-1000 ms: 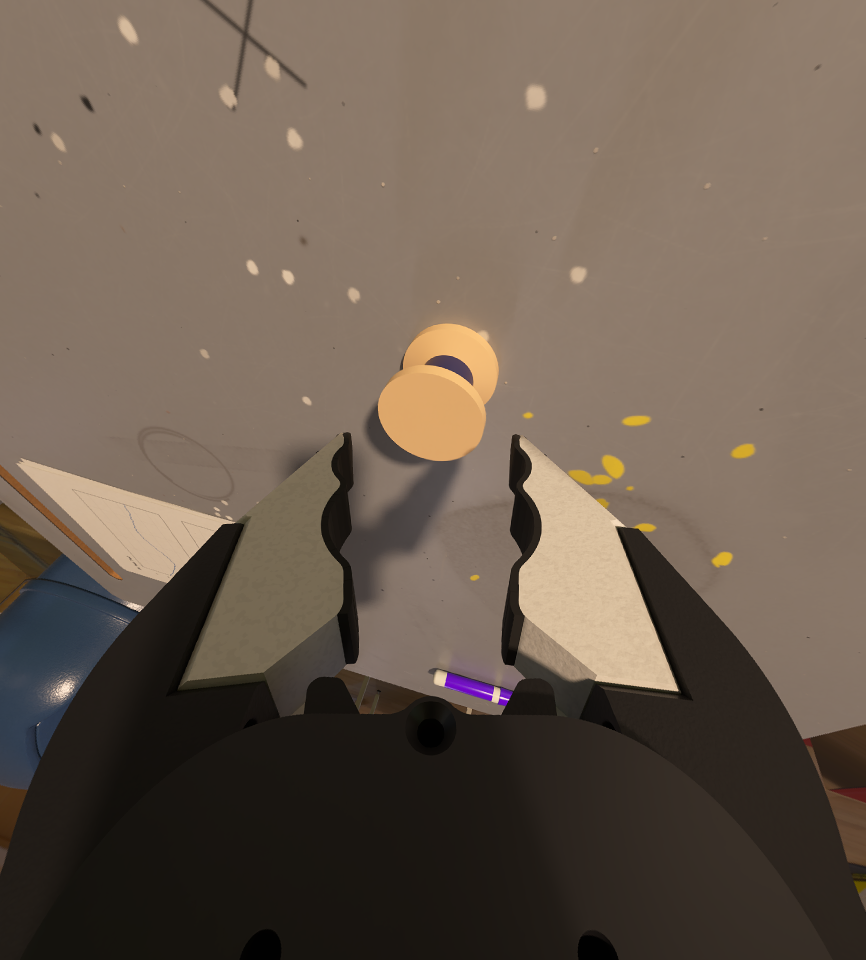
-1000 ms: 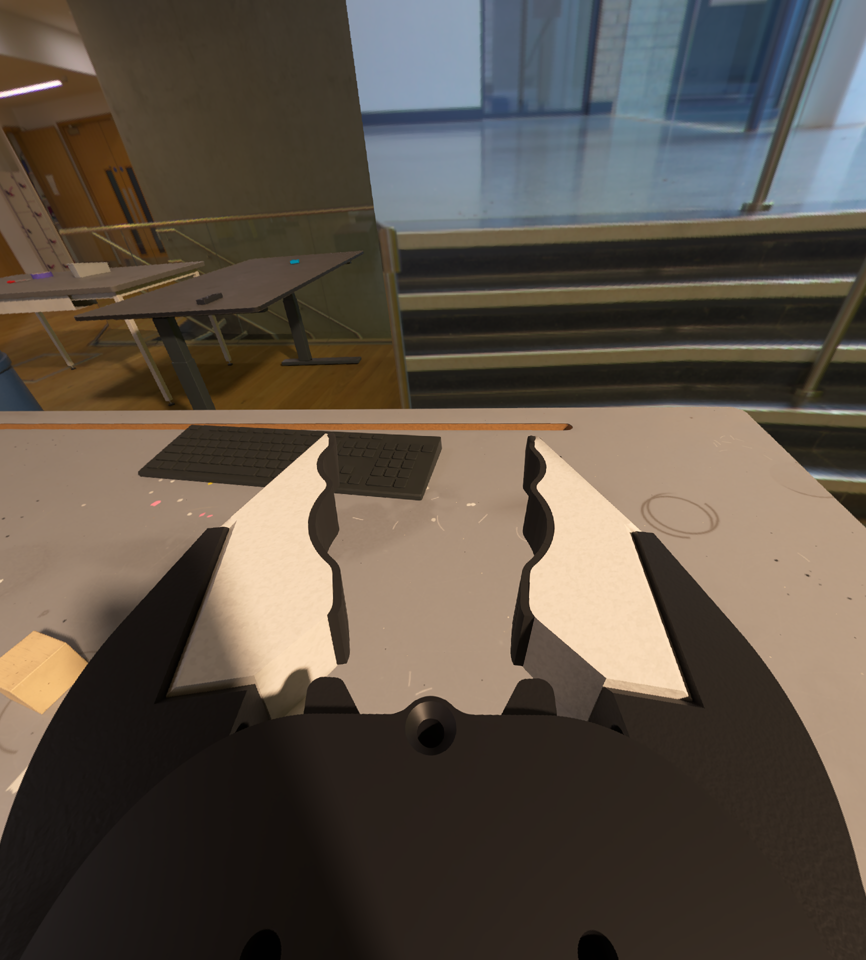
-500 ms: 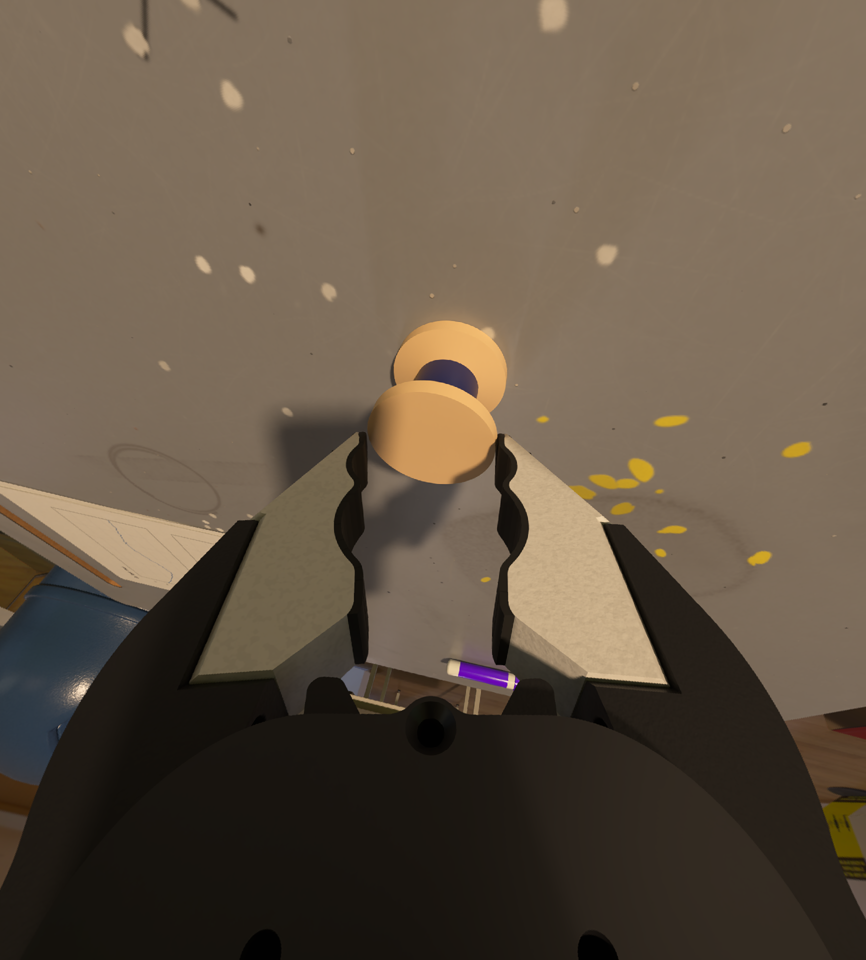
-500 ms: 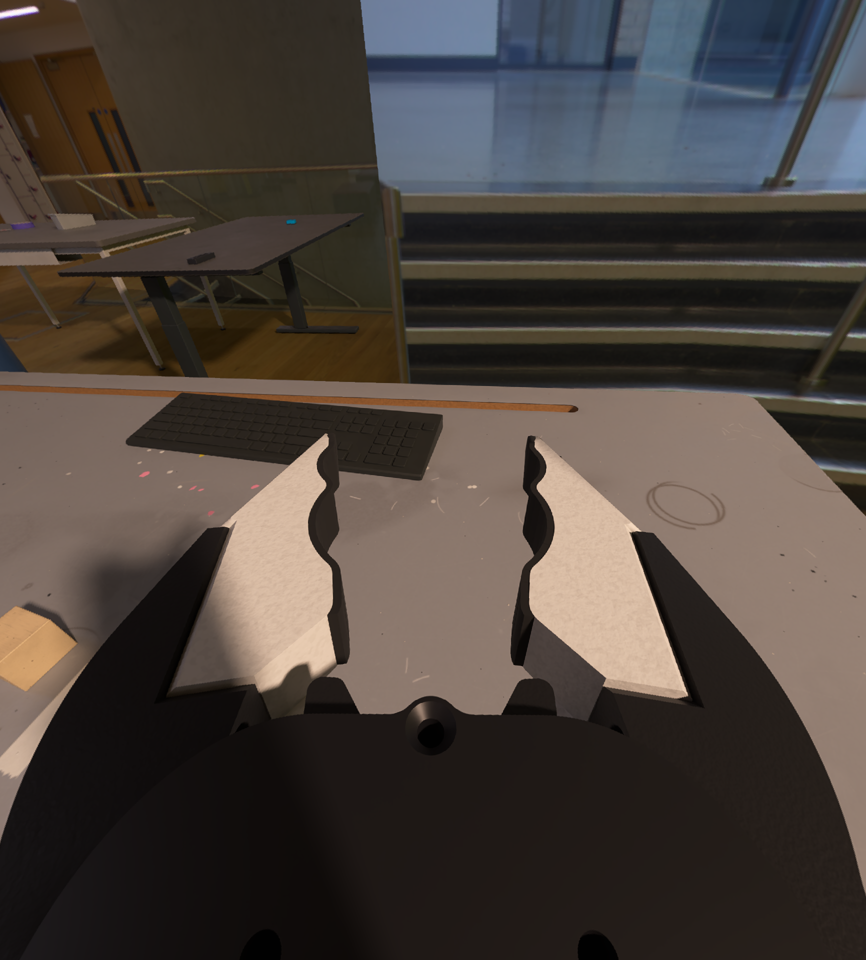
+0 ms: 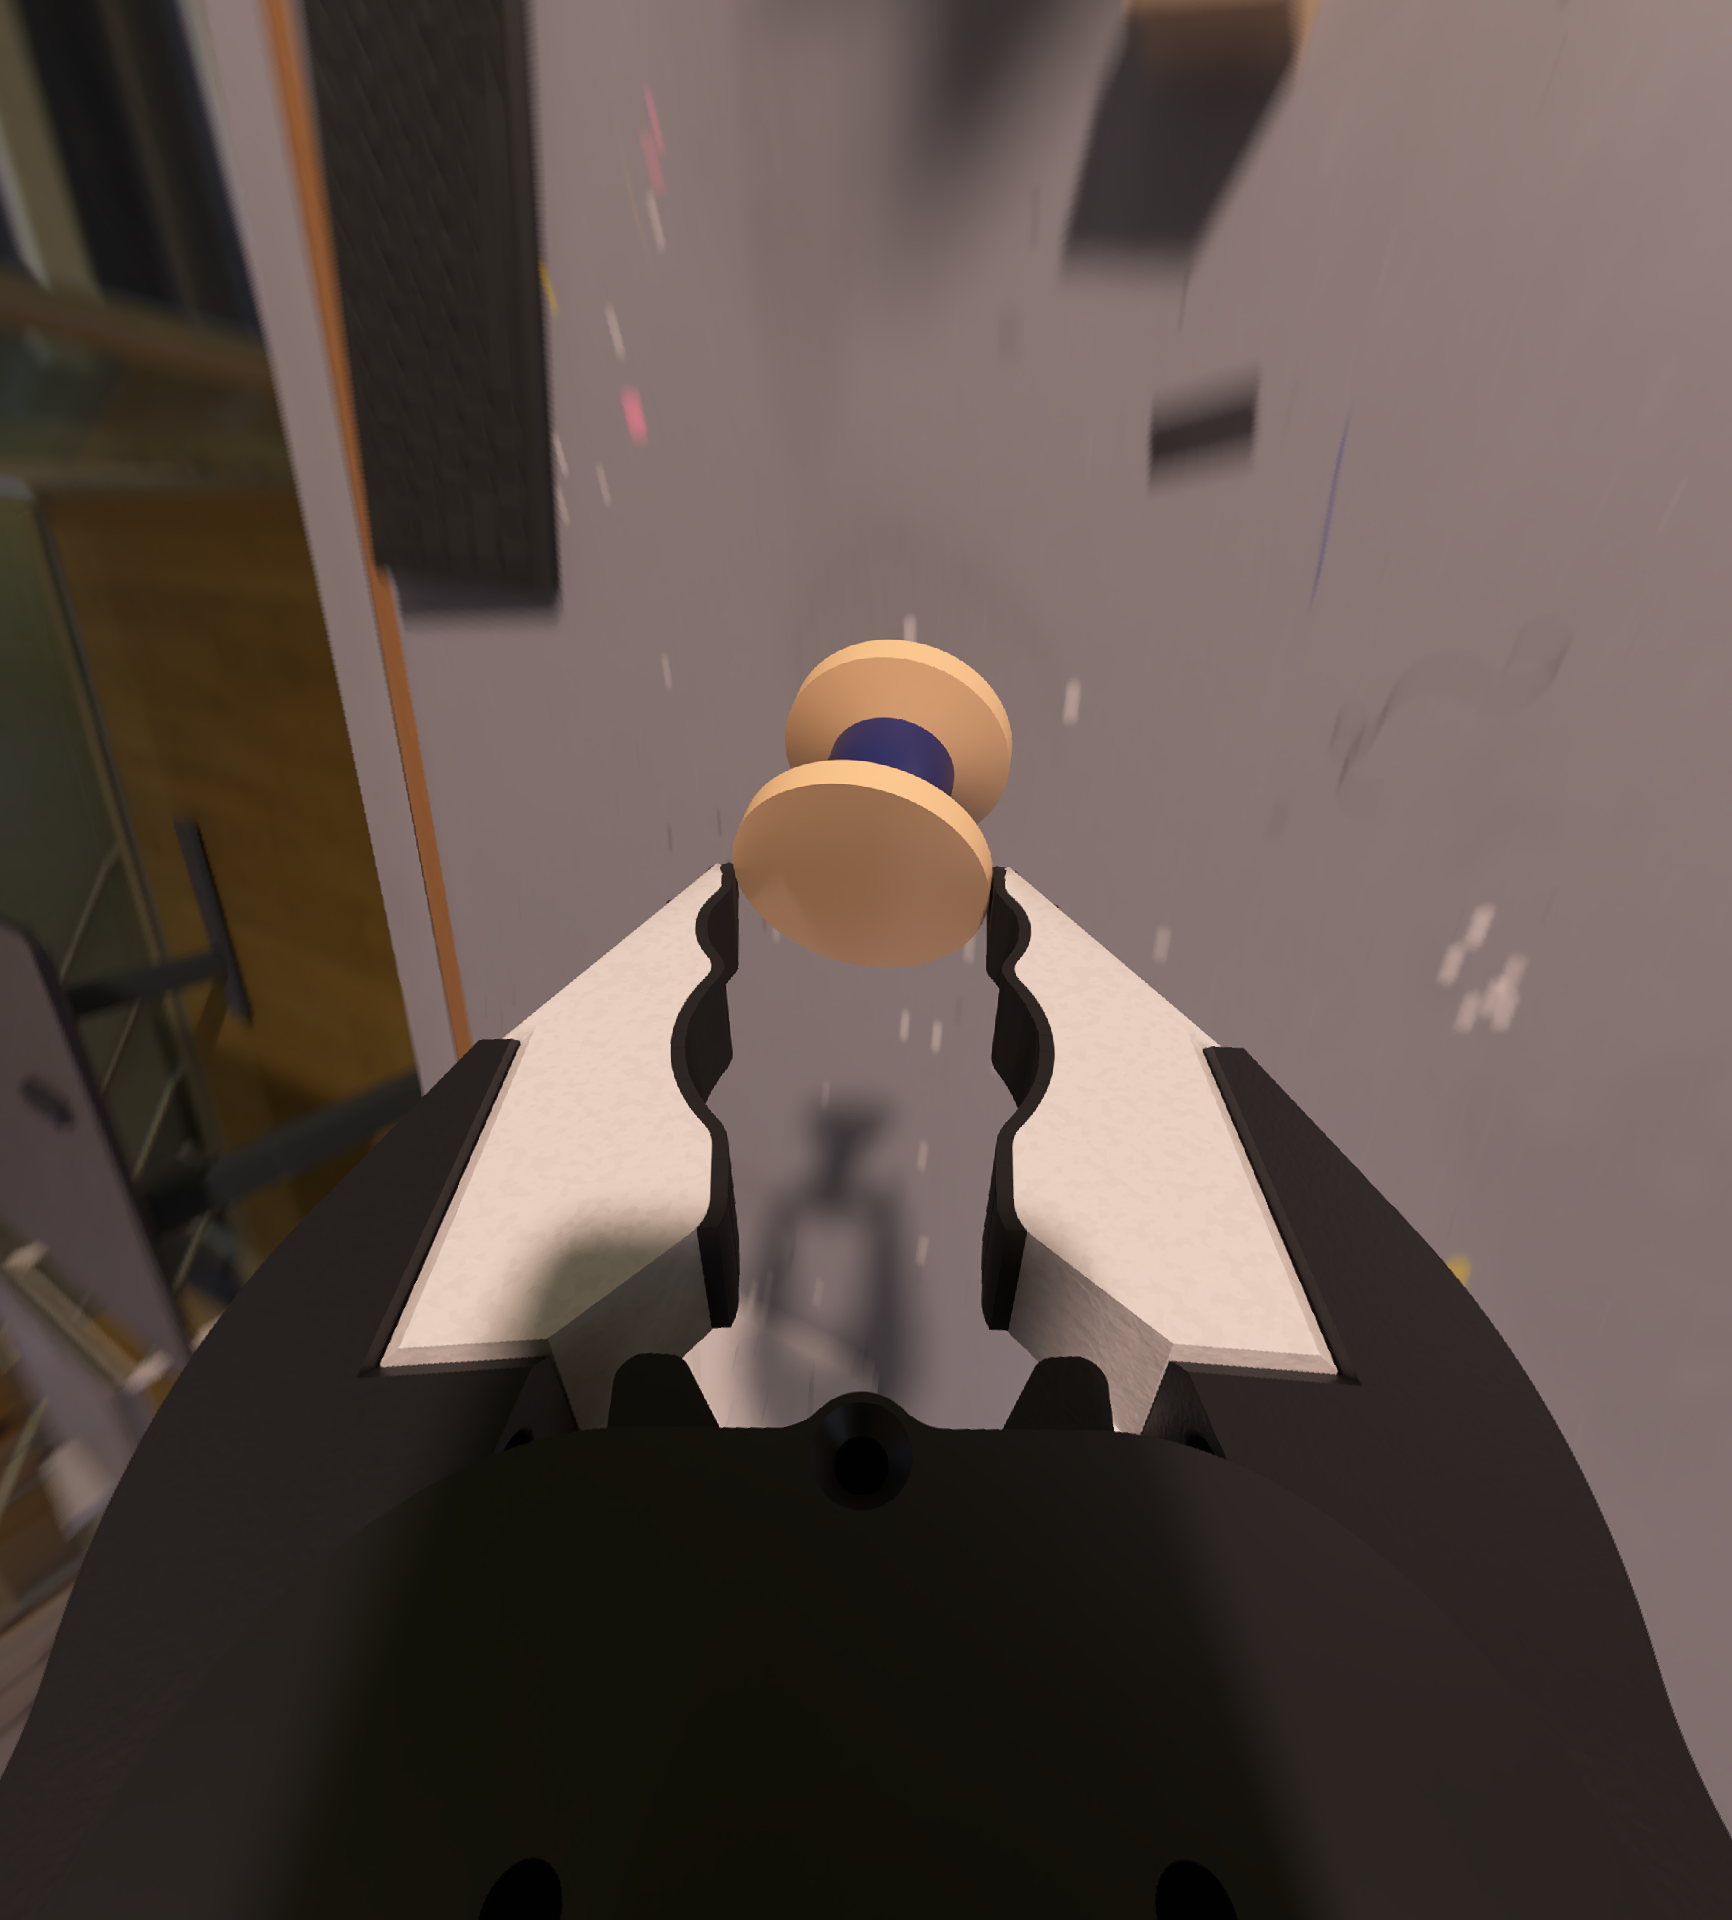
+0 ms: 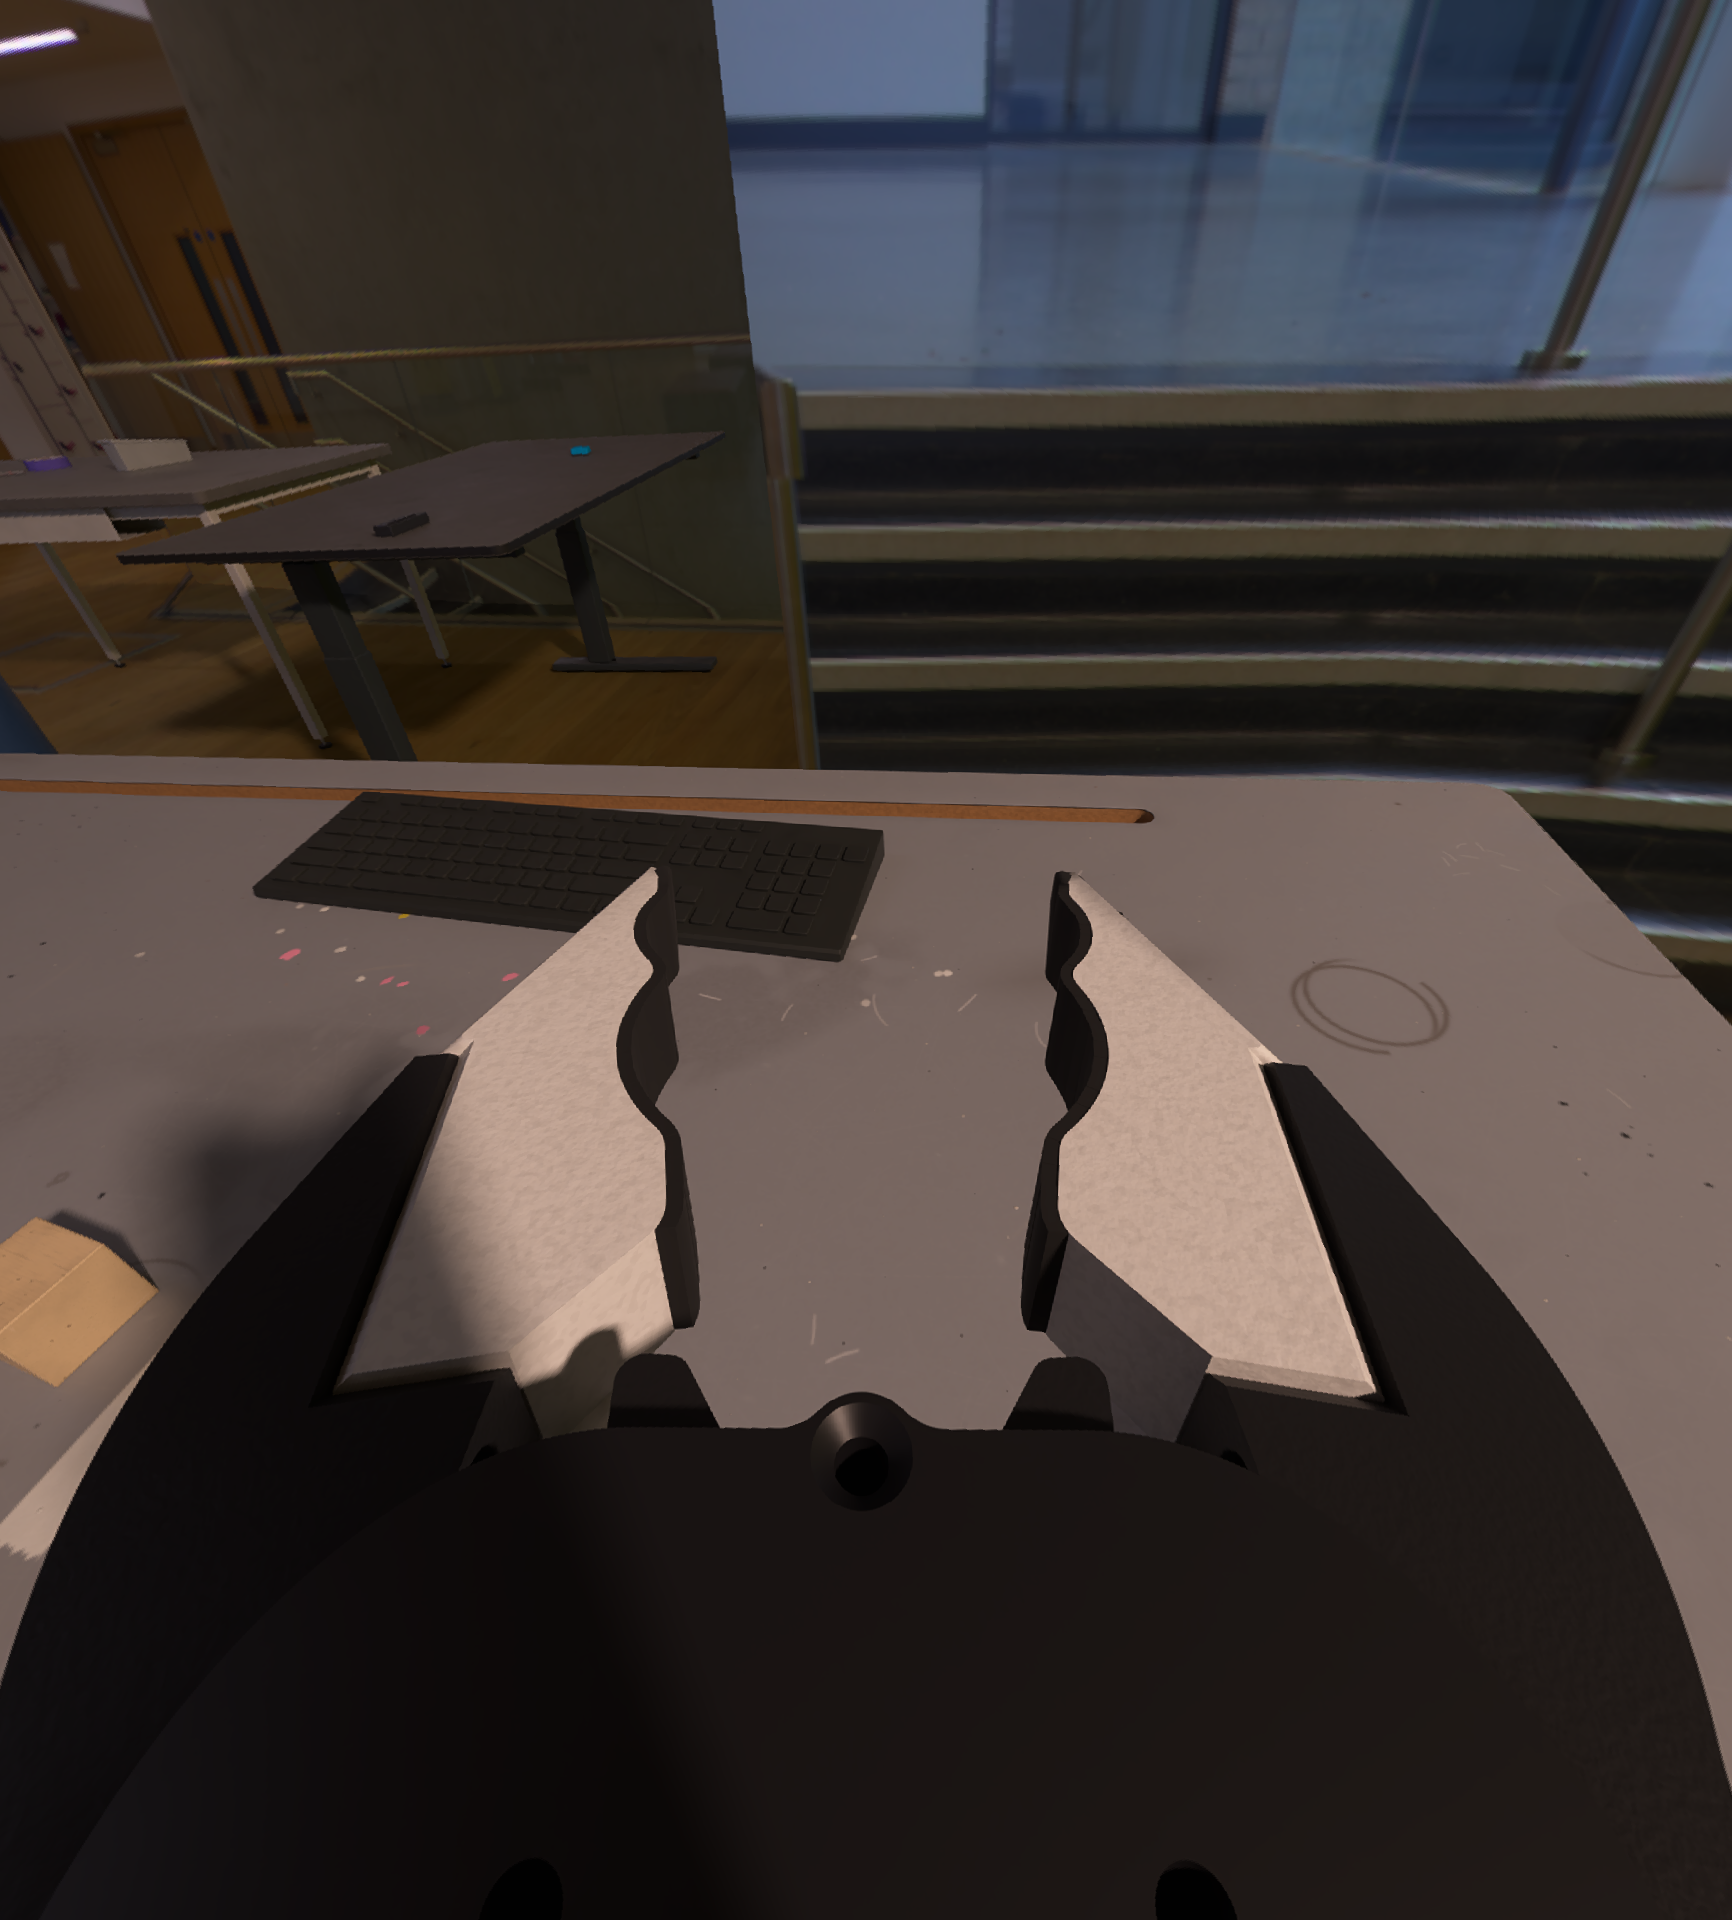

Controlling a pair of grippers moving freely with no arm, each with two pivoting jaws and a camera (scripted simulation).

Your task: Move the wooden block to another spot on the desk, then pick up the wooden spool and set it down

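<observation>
The wooden spool (image 5: 872,831), two tan discs on a dark blue core, is pinched by its near disc between the fingertips of my left gripper (image 5: 862,883), and is held above the grey desk (image 5: 1464,727). The desk behind it is motion-blurred. The wooden block shows blurred at the top right of the left wrist view (image 5: 1205,42), and lies flat on the desk at the lower left of the right wrist view (image 6: 36,1299). My right gripper (image 6: 857,883) is open and empty, hovering over the desk with the block to its left.
A black keyboard (image 6: 571,868) lies near the desk's far edge and also shows in the left wrist view (image 5: 436,291). A small dark object (image 5: 1205,426) lies blurred below the block. A white paper corner (image 6: 62,1496) lies beside the block. The desk's right edge (image 6: 1620,935) drops toward stairs.
My left gripper closed on the spool's near disc, lifted it off the desk and swung round, bringing the keyboard and block into view. My right gripper stayed open and barely drifted.
</observation>
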